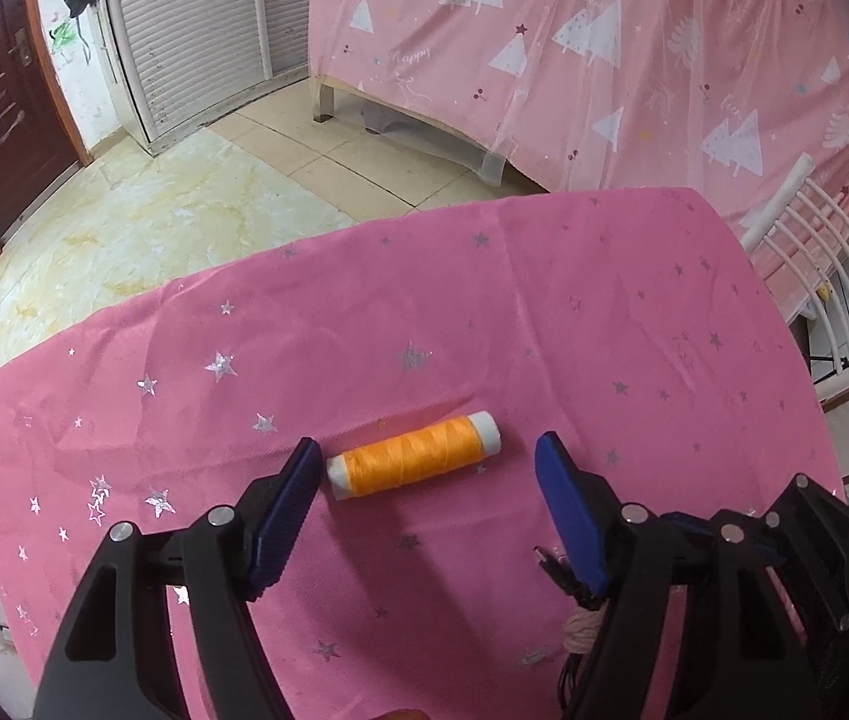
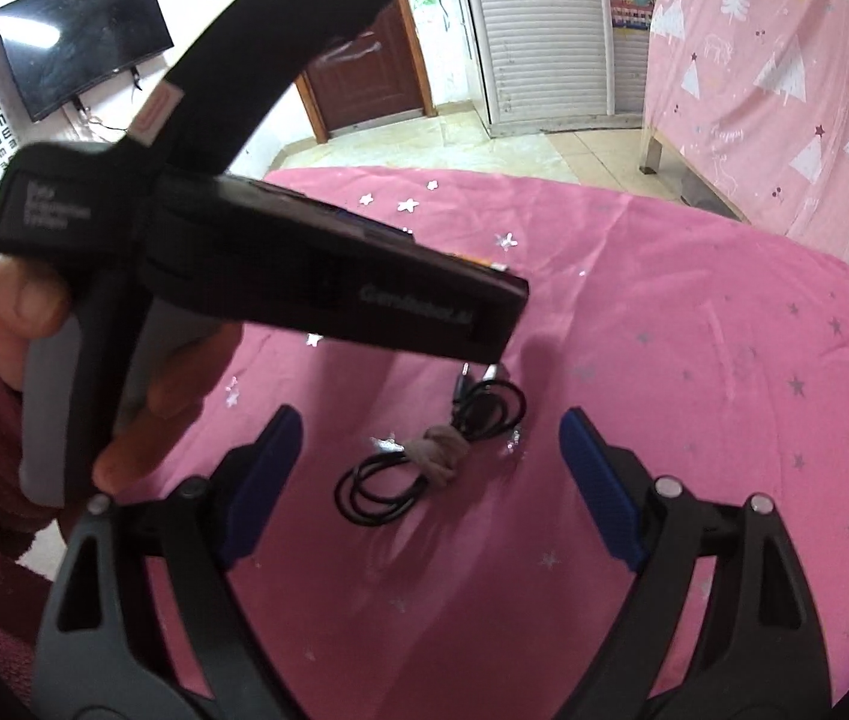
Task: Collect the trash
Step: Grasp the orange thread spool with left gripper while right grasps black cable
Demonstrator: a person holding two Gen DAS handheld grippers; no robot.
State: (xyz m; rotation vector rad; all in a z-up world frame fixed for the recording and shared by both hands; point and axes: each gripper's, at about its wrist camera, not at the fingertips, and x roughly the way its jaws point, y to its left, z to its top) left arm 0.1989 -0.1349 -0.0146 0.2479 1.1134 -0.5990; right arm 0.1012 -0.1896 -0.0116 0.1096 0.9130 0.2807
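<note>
Left gripper (image 1: pixel 427 465) is spread wide with nothing in it, sitting low over the pink star-print cloth (image 1: pixel 544 312) on the table. The orange spool (image 1: pixel 415 462) lies on its side right between the blue fingers (image 1: pixel 295 495), its left white end almost touching the left finger, while the right end sits clear of the other one. So it's framed, not pinched. Just under the right finger in that view you can spot a bit of cable (image 1: pixel 556 570) poking out. Over in the right wrist view, the right gripper (image 2: pixel 430 438) is also wide open and empty, hovering above a coiled black cable (image 2: pixel 424 456) tied in the middle with a beige band (image 2: pixel 439 453). The cable lies flat on the cloth between the two fingers, touching neither. The left hand (image 2: pixel 34 312) shows up in that view too, pink sleeve and all, wrapped round the handle of the left gripper, which crosses the upper left of the shot. Behind the table there's a pink curtain (image 1: pixel 604 60) with white trees, and a TV (image 2: pixel 82 39) on the wall.
</note>
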